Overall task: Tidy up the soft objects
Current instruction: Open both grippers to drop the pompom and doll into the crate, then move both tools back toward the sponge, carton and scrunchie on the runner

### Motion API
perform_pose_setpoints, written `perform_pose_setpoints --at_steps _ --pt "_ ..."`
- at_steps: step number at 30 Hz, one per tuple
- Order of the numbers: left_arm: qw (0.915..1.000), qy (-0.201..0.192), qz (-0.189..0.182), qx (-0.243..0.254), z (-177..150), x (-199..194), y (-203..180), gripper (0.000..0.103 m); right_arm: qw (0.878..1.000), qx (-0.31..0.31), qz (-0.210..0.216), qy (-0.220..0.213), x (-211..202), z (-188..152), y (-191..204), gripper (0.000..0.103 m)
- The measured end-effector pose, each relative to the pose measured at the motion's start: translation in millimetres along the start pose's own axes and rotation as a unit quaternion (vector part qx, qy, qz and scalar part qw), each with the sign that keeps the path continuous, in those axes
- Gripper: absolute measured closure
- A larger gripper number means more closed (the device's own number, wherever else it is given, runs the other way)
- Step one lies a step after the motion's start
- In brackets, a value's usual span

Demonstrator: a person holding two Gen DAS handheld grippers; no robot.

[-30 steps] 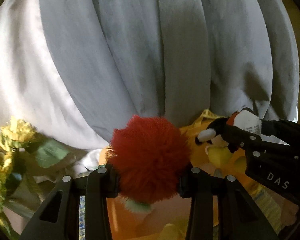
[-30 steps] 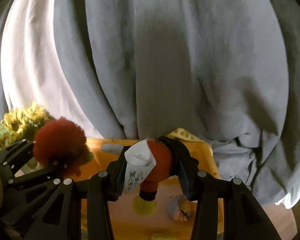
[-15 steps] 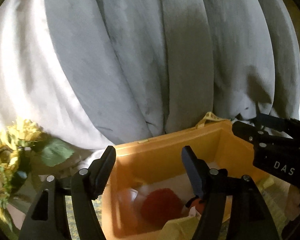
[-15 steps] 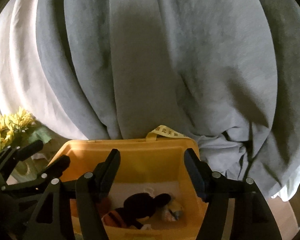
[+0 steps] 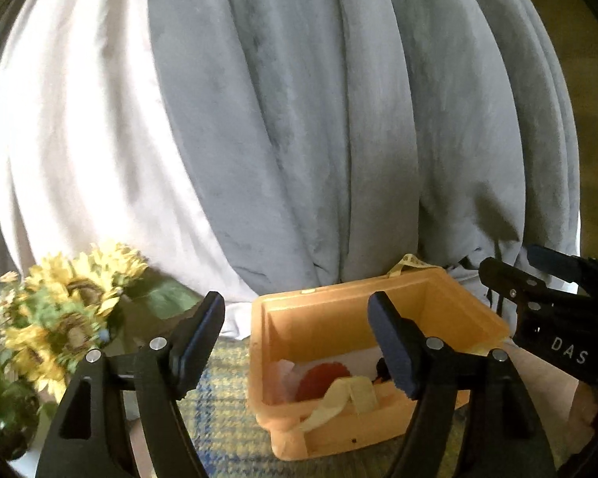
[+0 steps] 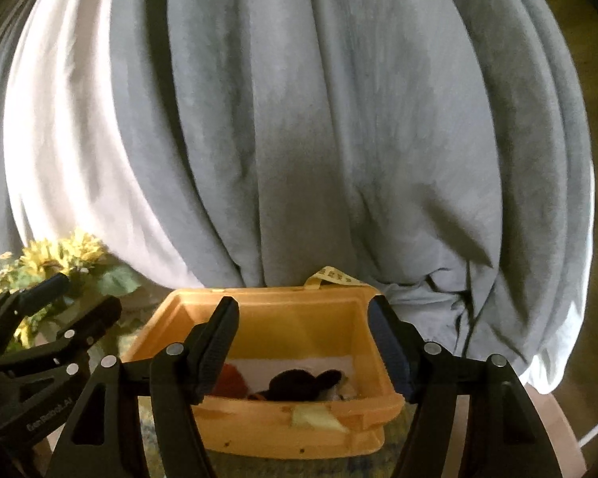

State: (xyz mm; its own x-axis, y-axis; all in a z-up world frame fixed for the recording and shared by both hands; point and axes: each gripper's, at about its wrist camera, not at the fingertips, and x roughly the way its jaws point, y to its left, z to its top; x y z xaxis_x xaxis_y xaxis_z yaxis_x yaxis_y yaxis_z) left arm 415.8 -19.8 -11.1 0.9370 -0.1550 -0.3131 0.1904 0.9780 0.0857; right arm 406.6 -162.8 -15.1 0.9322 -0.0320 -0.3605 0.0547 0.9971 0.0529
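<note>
Release step apparently done: left gripper [image 5: 295, 334] and right gripper [image 6: 303, 338] spread empty above orange plastic bin [image 6: 259, 298] holding fluffy red pom-pom [image 5: 319, 378] and black plush toy [image 6: 299, 384] at lower centre; next, probably, seeking another soft item.

The orange bin [image 5: 378, 290] [image 6: 267, 298] and grey curtain [image 5: 339, 119] [image 6: 319, 119] are seen closely by both wrist cameras, faced forward, low in the frame.

"DAS" stands on the right tongs [image 5: 554, 279]' black body.
</note>
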Motion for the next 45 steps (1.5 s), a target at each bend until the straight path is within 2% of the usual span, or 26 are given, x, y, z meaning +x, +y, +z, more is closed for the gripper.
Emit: perform_pose_setpoints --at_steps 8,15,27,45 --pt "0.9999 0.000 0.013 0.000 -10.0 -48.0 -3.6 0.025 1.000 -0.011 -0.002 -0.014 -46.4 -9.3 5.1 0.029" --pt "0.9998 0.003 0.020 0.002 -23.2 -82.2 -7.0 0.025 1.000 -0.013 -0.001 -0.013 -77.5 -22.4 7.6 0.029" --pt "0.9993 0.033 0.018 0.000 -52.4 -113.0 -10.0 0.025 1.000 -0.015 0.002 0.001 -114.1 -49.5 10.5 0.028" --pt "0.9920 0.124 -0.014 0.013 -115.9 -124.7 -22.2 0.025 0.995 -0.025 0.012 0.093 -127.3 -112.1 8.4 0.026"
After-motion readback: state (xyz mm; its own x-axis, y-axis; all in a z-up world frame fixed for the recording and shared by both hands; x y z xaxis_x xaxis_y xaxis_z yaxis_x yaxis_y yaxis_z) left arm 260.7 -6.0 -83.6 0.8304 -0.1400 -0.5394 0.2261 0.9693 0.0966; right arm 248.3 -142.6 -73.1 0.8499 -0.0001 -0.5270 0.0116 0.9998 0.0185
